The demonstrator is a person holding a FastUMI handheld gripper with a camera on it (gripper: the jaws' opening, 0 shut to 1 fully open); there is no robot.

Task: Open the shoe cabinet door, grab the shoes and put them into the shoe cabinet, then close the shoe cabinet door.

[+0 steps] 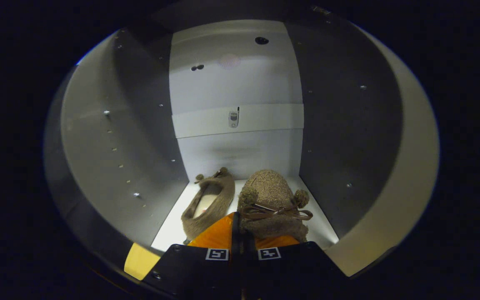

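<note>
1. The gripper (240,233) reaches into the open cabinet (98,137). Its jaws stand almost together, and the heel of the right shoe (271,200) seems to be pinched between them — the contact itself is hidden behind the shoe, so I cannot be fully sure that both press on it.
2. This shoe sits on the cabinet floor (169,229) near its front edge, toe toward the back wall (240,79), with a bow and pompoms on the near end.
3. The left shoe (206,204) lies already on the same floor, just beside the first one and closer to the left wall, its opening upward.
4. I judge the step in hand is placing the second shoe; the door must be already open.
5. The next move calls for opening the jaws, so that the shoe rests free, then drawing the gripper straight back out without dragging the bow — after that the door can be closed.
6. The door I cannot place from here.
</note>
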